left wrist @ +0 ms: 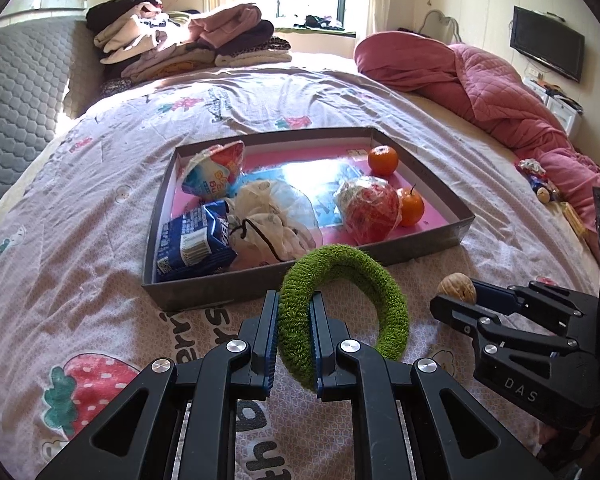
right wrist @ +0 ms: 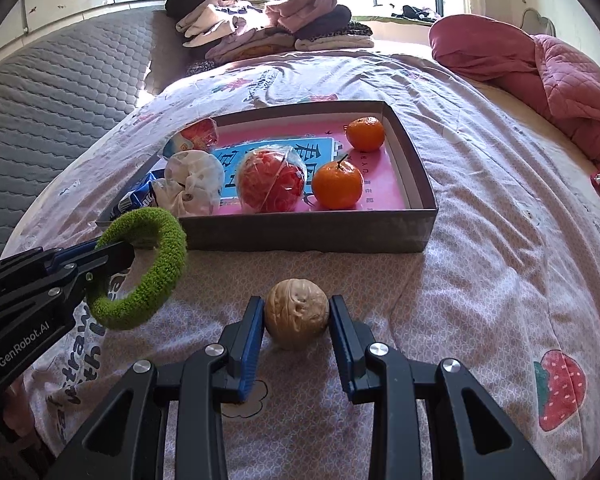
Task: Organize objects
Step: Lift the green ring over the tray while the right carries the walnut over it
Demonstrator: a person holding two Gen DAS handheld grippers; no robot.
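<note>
My left gripper point(left wrist: 294, 308) is shut on a fuzzy green ring point(left wrist: 364, 292), holding it just above the bedspread in front of the box; the same green ring point(right wrist: 156, 268) shows at the left of the right wrist view. A walnut point(right wrist: 297, 312) sits pinched between the blue pads of my right gripper point(right wrist: 297, 316), also near the box's front wall. The shallow grey box point(right wrist: 308, 232) with a pink floor holds two oranges point(right wrist: 337, 185), a red netted ball point(right wrist: 271, 180), a white cloth bundle point(left wrist: 268, 216), a blue packet point(left wrist: 192, 240) and a red-and-white pouch point(left wrist: 216, 172).
Everything lies on a bed with a strawberry-print cover point(right wrist: 500, 280). A pink quilt point(left wrist: 500, 96) is heaped at the right, folded clothes point(left wrist: 172, 40) are stacked at the far end, and small loose items point(left wrist: 540, 184) lie by the quilt. A grey padded headboard point(left wrist: 20, 100) runs along the left.
</note>
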